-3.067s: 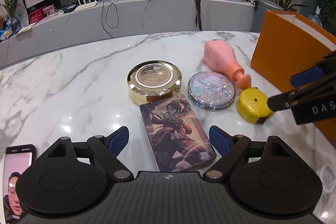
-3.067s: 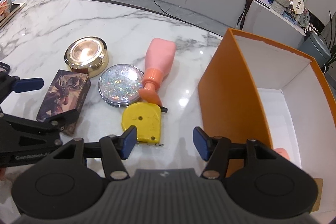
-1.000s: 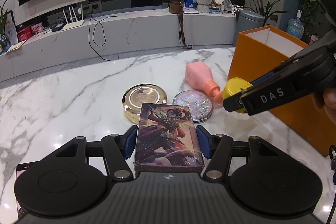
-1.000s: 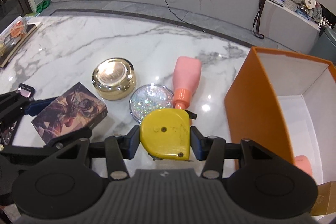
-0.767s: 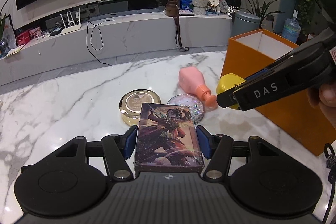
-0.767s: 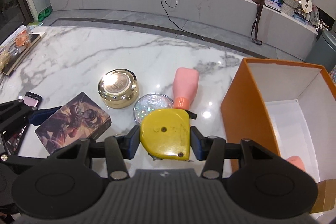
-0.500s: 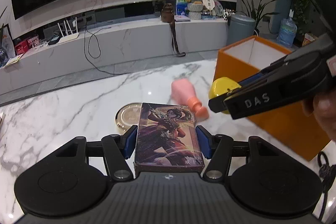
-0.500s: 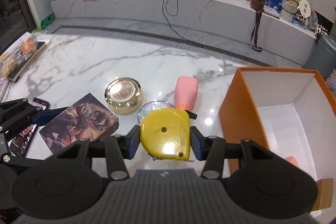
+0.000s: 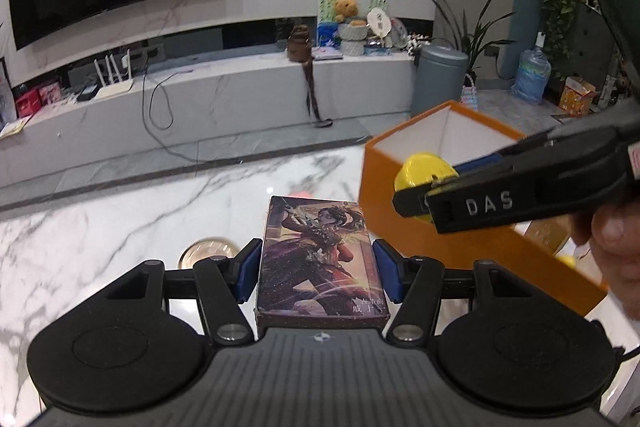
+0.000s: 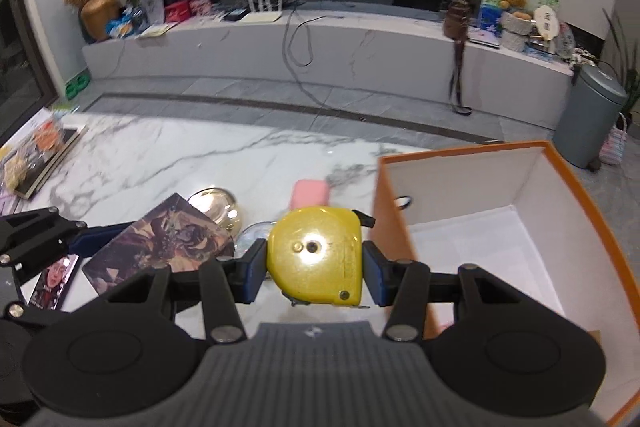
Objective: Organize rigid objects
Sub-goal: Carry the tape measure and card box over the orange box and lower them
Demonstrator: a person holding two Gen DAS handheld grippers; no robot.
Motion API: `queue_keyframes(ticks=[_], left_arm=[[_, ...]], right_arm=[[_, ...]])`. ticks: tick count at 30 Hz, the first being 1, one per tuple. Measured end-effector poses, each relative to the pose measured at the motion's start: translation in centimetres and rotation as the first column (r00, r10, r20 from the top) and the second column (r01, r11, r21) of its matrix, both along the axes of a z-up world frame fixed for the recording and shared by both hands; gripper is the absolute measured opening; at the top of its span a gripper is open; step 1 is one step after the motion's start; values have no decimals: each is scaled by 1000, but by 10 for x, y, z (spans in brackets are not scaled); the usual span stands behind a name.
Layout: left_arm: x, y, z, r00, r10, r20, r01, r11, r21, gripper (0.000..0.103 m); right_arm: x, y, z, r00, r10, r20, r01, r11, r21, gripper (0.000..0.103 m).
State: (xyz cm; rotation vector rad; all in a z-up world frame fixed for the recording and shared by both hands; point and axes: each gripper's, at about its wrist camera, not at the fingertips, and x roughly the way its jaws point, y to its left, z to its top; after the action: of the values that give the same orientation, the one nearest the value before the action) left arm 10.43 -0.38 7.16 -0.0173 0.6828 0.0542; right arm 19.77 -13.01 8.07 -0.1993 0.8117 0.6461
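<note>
My left gripper (image 9: pixel 318 277) is shut on a flat illustrated box (image 9: pixel 320 255), held above the marble table (image 9: pixel 120 227). In the right wrist view that box (image 10: pixel 160 247) shows at the lower left. My right gripper (image 10: pixel 314 271) is shut on a yellow tape measure (image 10: pixel 314 255), raised just left of the orange box (image 10: pixel 580 195) with its white inside. In the left wrist view the tape measure (image 9: pixel 422 173) hangs in front of the orange box's (image 9: pixel 460 239) near wall. On the table lie a gold round tin (image 10: pixel 216 203) and a pink bottle (image 10: pixel 310 193).
A glittery compact (image 10: pixel 250 235) peeks out behind the right fingers. A phone (image 10: pixel 54 285) lies at the table's left edge, a tray of items (image 10: pixel 36 155) further back. A person's hand (image 9: pixel 616 247) holds the right gripper. Beyond the table are a low marble counter and a grey bin (image 9: pixel 438 79).
Both grippers have risen with their loads and tipped up, so the table objects sank lower in view. The tape measure has come closer to the orange box's open top.
</note>
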Motion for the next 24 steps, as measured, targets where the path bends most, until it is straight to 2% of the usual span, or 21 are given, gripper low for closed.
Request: queue_keyframes(ticks=[9,24], left_arm=[[12,-28,15,999,-35,38,34,999,22,68],[53,-71,30,990,-134,34,131,988,82,68]], right_arm=[[12,-43,14,995,-96,18,95,994,60,50],[40,-101,22,968,-251,15,248,961,125,50]])
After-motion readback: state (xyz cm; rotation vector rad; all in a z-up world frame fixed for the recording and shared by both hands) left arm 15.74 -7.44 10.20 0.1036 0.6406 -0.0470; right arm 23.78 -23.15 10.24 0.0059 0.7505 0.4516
